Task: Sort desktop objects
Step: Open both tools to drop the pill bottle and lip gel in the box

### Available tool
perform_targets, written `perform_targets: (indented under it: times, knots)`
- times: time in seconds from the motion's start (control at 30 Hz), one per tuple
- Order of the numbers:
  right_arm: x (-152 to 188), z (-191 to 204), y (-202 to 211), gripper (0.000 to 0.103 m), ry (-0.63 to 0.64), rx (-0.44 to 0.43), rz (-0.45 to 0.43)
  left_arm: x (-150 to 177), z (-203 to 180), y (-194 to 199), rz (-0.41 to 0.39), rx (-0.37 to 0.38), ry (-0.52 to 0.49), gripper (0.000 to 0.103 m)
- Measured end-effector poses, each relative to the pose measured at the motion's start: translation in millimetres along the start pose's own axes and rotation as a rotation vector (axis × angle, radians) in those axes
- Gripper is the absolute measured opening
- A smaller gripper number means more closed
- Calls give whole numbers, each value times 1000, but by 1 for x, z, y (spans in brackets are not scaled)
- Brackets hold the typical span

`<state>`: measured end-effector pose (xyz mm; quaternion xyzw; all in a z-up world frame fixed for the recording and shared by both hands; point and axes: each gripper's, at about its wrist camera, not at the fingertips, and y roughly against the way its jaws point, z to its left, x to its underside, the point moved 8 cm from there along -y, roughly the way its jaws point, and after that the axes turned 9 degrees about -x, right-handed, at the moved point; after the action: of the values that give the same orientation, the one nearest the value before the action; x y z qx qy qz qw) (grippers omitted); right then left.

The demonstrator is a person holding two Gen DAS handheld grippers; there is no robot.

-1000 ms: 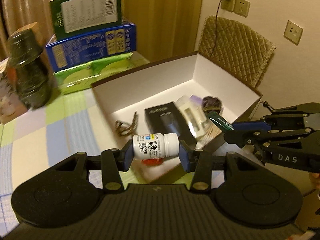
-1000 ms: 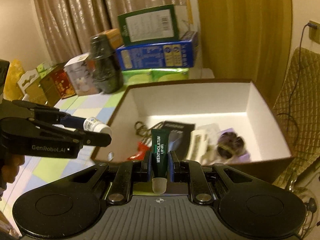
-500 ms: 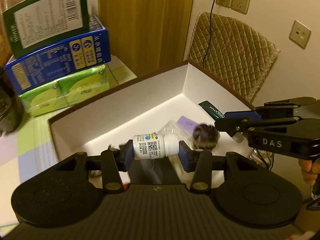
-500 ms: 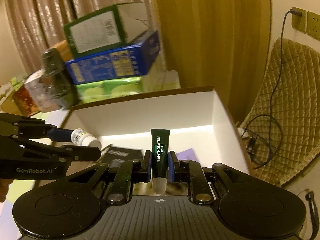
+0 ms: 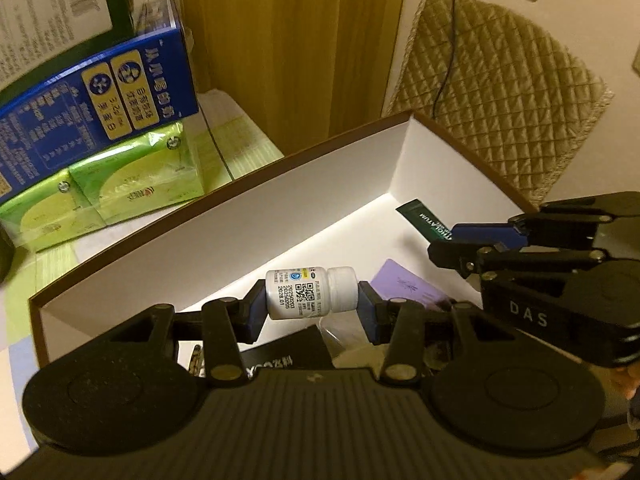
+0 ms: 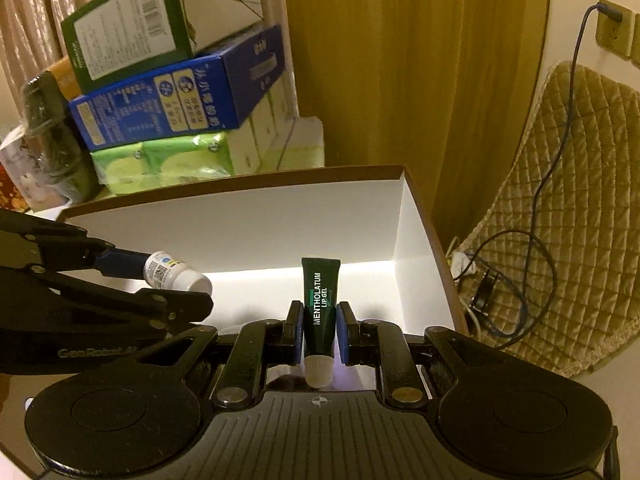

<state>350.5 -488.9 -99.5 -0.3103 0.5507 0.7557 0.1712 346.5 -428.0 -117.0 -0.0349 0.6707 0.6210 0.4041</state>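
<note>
A small white pill bottle lies crosswise between the blue pads of my left gripper, which is shut on it above the open white box. My right gripper is shut on a dark green lip gel tube, cap toward the camera, over the same box. In the left wrist view the right gripper comes in from the right with the tube. In the right wrist view the left gripper reaches in from the left with the bottle.
Inside the box lie a purple card, a black packet and other small items, mostly hidden. Behind the box stand stacked cartons: blue, green packs, a green-and-white box. A quilted chair with a cable stands to the right.
Both grippers have moved forward and lower, over the box, still holding the bottle and the tube. The box's far right corner now fills the views; the dark jar has left the left wrist view.
</note>
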Motion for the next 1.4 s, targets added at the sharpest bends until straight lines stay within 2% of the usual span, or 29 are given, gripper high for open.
perform_targets:
  times: [0.23, 0.63, 1.1, 1.23, 1.4]
  knots:
    - [-1, -6, -8, 14, -1, 3, 14, -8, -3, -21, 24, -22, 3, 41]
    - [-1, -12, -10, 14, -3, -13, 21, -13, -2, -22, 18, -63, 3, 44]
    - [-8, -1, -21, 14, 18, -31, 13, -3, 22, 1, 3, -109, 34, 53]
    - [-12, 0, -24, 14, 15, -22, -19, 1, 32, 10, -7, -136, 48, 59]
    - [-14, 3, -19, 16, 2, -61, -48, 5, 44, 19, -6, -150, 71, 63]
